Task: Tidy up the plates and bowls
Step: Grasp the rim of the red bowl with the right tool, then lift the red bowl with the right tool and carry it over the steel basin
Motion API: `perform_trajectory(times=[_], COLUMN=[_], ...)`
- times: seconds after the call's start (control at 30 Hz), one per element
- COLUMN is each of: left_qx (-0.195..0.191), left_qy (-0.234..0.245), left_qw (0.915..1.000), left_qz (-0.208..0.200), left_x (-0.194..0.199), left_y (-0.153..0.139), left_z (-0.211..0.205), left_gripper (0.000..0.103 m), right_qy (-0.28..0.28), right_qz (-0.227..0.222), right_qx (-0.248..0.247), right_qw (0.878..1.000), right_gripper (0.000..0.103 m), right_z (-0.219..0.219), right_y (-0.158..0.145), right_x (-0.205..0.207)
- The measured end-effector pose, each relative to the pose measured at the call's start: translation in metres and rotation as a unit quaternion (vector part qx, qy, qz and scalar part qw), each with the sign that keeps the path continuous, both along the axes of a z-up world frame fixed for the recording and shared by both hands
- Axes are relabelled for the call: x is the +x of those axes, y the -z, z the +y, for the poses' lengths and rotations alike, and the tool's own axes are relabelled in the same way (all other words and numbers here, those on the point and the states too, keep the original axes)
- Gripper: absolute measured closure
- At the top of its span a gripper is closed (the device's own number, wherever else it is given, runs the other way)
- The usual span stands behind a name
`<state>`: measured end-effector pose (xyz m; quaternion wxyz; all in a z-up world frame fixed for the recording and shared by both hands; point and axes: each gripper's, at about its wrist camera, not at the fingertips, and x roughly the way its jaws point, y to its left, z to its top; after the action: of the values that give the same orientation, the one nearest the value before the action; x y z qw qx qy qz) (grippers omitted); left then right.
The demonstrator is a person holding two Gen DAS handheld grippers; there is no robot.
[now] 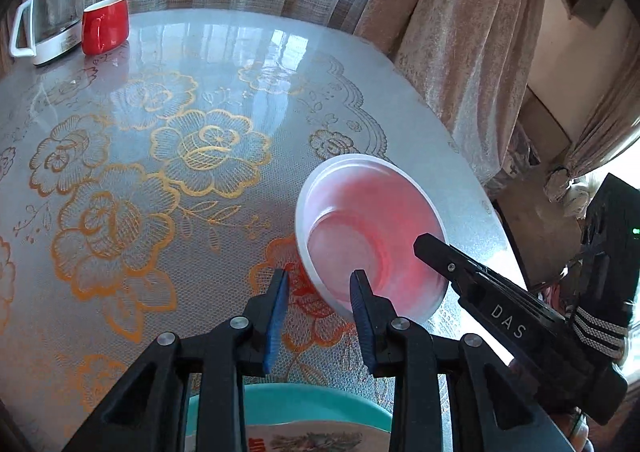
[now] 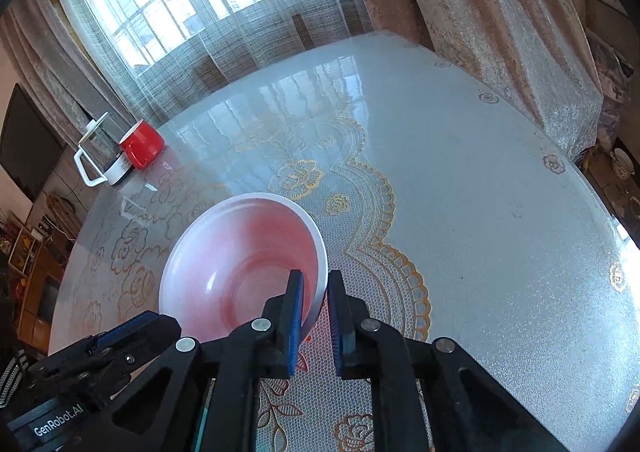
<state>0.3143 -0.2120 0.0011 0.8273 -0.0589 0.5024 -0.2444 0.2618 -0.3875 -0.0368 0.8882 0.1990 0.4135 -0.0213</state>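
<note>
A pink bowl (image 1: 372, 236) (image 2: 240, 256) with a white rim hangs tilted just over the lace-covered round table (image 1: 168, 63) (image 2: 480, 211). My right gripper (image 2: 316, 282) is shut on its near-right rim, one finger inside the bowl and one outside; in the left wrist view it (image 1: 426, 246) reaches in from the right. My left gripper (image 1: 320, 282) straddles the bowl's left rim with clear gaps at both pads, so it stands open. In the right wrist view it (image 2: 160, 322) sits at the bowl's lower left edge. A teal plate (image 1: 288, 404) lies below my left gripper, partly hidden.
A glass kettle (image 1: 48, 19) (image 2: 100, 151) and a red mug (image 1: 105, 25) (image 2: 142, 143) stand at the table's far left edge. A printed item (image 1: 316, 442) lies on the teal plate. Curtains (image 1: 460, 31) hang close behind the table's right side.
</note>
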Motion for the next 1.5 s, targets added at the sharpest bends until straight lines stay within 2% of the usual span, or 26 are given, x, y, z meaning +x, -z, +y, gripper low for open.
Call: perform_trajectory(times=[0.03, 0.13, 0.2, 0.33, 0.43, 0.57, 0.77, 0.87, 1.13, 1.4, 1.5], left_qx=[-0.001, 0.004, -0.003, 0.009, 0.022, 0.036, 0.049, 0.061, 0.068, 0.05, 0.048], left_qy=[-0.002, -0.003, -0.007, -0.027, -0.045, -0.07, -0.107, -0.123, -0.155, -0.176, -0.166], left_qw=[1.0, 0.9999, 0.9999, 0.9992, 0.9982, 0.9963, 0.9929, 0.9904, 0.9856, 0.9829, 0.9848], left_qz=[-0.001, -0.009, -0.013, -0.027, -0.033, -0.037, -0.02, -0.018, 0.011, 0.019, 0.014], left_x=[0.0, -0.005, -0.01, -0.018, -0.023, -0.027, -0.034, -0.039, -0.045, -0.054, -0.058], left_y=[0.002, 0.0, -0.007, -0.022, -0.031, -0.037, -0.031, -0.028, -0.015, -0.011, -0.012], left_z=[0.0, 0.006, 0.016, 0.043, 0.069, 0.103, 0.156, 0.176, 0.212, 0.233, 0.23], left_gripper=[0.08, 0.082, 0.082, 0.082, 0.082, 0.082, 0.083, 0.083, 0.083, 0.077, 0.077], right_qy=[-0.005, -0.018, -0.026, -0.048, -0.081, -0.133, -0.205, -0.227, -0.237, -0.219, -0.214], right_qz=[-0.001, 0.0, 0.001, -0.002, 0.003, 0.012, 0.03, 0.039, 0.069, 0.049, 0.051], right_qx=[-0.002, -0.011, -0.004, 0.015, 0.016, -0.008, -0.039, -0.035, -0.012, 0.018, 0.017], right_qw=[1.0, 1.0, 1.0, 0.999, 0.997, 0.991, 0.977, 0.973, 0.969, 0.974, 0.975], right_gripper=[0.093, 0.094, 0.094, 0.094, 0.094, 0.094, 0.094, 0.093, 0.09, 0.086, 0.086], right_z=[0.002, 0.009, 0.012, 0.026, 0.051, 0.091, 0.148, 0.17, 0.206, 0.2, 0.203], right_y=[0.0, -0.003, -0.006, -0.015, -0.02, -0.026, -0.032, -0.03, -0.012, -0.024, -0.02], right_x=[0.0, 0.0, 0.0, 0.002, 0.006, 0.013, 0.02, 0.021, 0.023, 0.014, 0.009])
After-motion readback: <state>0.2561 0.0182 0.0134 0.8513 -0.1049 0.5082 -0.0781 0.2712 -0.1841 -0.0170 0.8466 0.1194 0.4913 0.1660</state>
